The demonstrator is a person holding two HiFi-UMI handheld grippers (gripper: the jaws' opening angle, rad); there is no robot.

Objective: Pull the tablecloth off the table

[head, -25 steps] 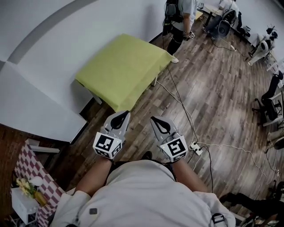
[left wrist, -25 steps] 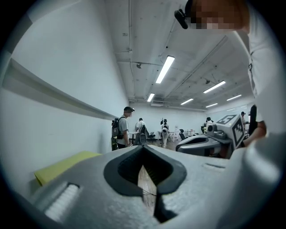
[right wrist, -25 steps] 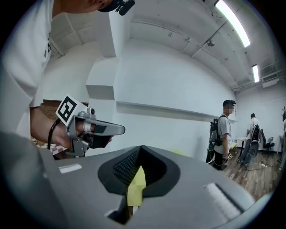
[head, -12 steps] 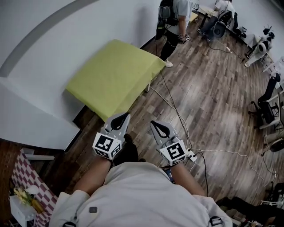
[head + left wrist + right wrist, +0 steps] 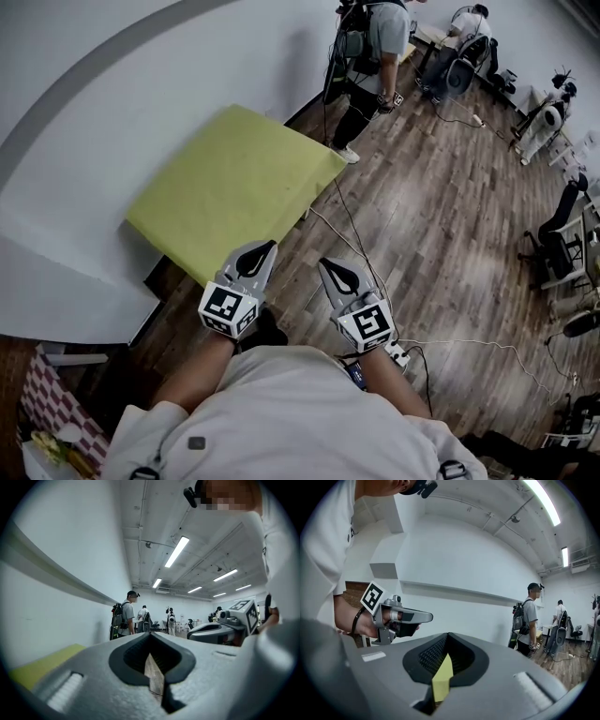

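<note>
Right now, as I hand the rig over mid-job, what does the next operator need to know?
Left gripper: shut, empty, held out in front of the body, not touching the cloth.
Right gripper: shut, empty, beside it.
Yellow-green tablecloth: spread flat beside the white wall, its near edge just ahead of the grippers.
Done: nothing on the cloth yet.
Left: open the jaws, grip the near edge, pull the cloth off. Mind the power strip on the floor and the person at the far corner.
</note>
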